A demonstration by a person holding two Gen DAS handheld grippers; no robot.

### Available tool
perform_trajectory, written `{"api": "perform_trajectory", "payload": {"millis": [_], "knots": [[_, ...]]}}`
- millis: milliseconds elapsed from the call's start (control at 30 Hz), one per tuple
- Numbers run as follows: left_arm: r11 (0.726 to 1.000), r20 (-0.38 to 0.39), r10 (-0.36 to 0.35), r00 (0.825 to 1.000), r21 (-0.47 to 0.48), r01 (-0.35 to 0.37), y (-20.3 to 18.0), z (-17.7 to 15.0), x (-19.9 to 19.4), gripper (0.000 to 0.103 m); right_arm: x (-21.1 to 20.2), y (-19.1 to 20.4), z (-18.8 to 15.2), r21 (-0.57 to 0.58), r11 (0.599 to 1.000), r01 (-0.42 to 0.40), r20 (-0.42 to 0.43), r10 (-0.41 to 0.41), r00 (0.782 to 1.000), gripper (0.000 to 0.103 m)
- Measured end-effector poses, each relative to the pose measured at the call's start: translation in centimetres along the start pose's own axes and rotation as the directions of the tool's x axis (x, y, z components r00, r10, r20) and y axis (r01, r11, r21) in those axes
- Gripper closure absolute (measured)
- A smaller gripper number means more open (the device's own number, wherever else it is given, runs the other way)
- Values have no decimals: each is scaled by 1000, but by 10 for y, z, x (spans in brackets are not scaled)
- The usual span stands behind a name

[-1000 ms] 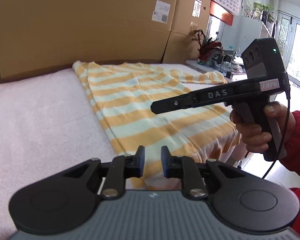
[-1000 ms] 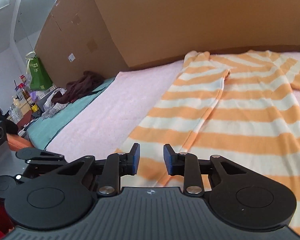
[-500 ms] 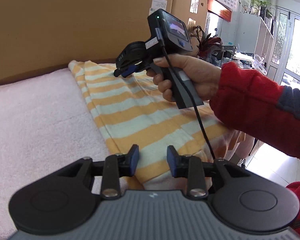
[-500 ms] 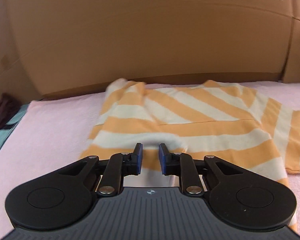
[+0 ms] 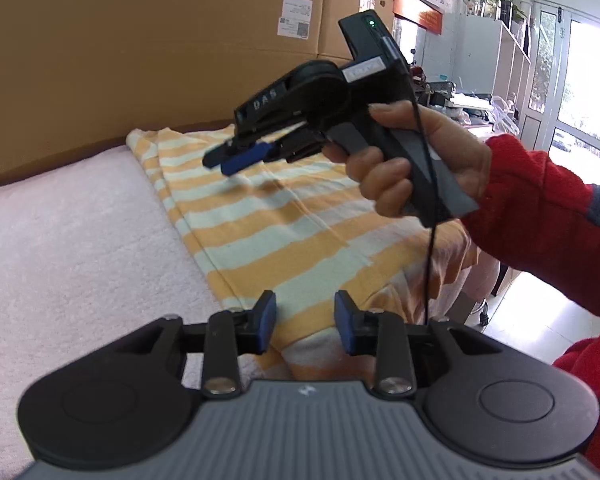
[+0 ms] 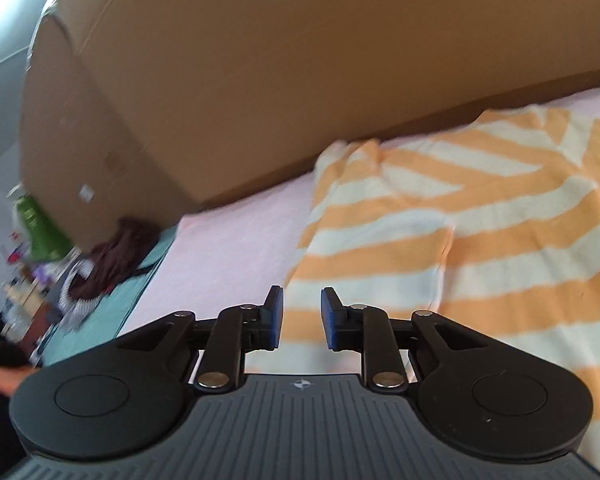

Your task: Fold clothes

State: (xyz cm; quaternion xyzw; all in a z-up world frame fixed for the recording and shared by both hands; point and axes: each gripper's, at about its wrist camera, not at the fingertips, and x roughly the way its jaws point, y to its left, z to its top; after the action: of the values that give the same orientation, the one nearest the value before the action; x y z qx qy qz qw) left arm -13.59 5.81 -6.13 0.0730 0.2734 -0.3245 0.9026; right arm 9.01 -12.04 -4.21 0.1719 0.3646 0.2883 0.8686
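An orange-and-cream striped shirt (image 5: 284, 220) lies flat on a pale pink towel-covered table (image 5: 60, 240), its near hem hanging over the table's edge. My left gripper (image 5: 305, 320) hovers just above that near hem, open, with nothing between its blue pads. A hand in a red sleeve (image 5: 540, 216) holds my right gripper (image 5: 224, 162) in the air over the shirt's far half. In the right wrist view, the right gripper (image 6: 302, 316) is above the shirt (image 6: 460, 240) near its left edge. Its jaws are opening and nothing is between them.
Large cardboard boxes (image 5: 140, 40) wall off the table's far side (image 6: 260, 60). A dark clothes pile (image 6: 112, 256) lies on a teal cloth (image 6: 112, 312) further left, by a green bag (image 6: 40, 232). The table (image 6: 228, 240) drops to the floor at the right of the left wrist view.
The right gripper swung from the shirt's right side to above its far half, then turned leftward. Its jaws narrowed, then widened. The left jaws spread slightly.
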Motion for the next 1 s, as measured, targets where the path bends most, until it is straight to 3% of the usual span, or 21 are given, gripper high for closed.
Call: {"api": "perform_trajectory", "payload": {"millis": [67,267,333,467,633,800,833,900,1000], "knots": [[999,-19,-4,1000,34,5,-2,-1,-4,70,-13,5,-24,-47,999,13,13,-13,1000,87],[996,-15,28,999,83,-27,-8,5,-5,70,-70,21,-89,-173,985,6,90,9,996,87],[997,4,39,999,61,-40,-5,11,0,69,-87,29,-107,-225,974,24,125,4,992,79],[998,-21,68,997,16,-67,-2,15,19,66,-83,28,-104,-206,978,-34,126,61,990,66],[998,-29,59,998,14,-58,-6,7,9,66,-89,17,-113,-237,971,-12,124,43,991,70],[996,-22,83,996,23,-82,-7,19,8,63,-99,-4,-114,-141,989,-51,133,70,989,87],[995,-8,91,996,27,-91,-7,25,12,59,-100,-8,-112,-111,992,-60,133,74,988,88],[993,11,109,994,31,-110,-6,37,22,37,-102,-19,-107,-31,997,-68,146,72,987,88],[991,-39,127,991,46,-125,-7,44,47,40,-106,-37,-100,54,996,-74,147,65,987,91]]}}
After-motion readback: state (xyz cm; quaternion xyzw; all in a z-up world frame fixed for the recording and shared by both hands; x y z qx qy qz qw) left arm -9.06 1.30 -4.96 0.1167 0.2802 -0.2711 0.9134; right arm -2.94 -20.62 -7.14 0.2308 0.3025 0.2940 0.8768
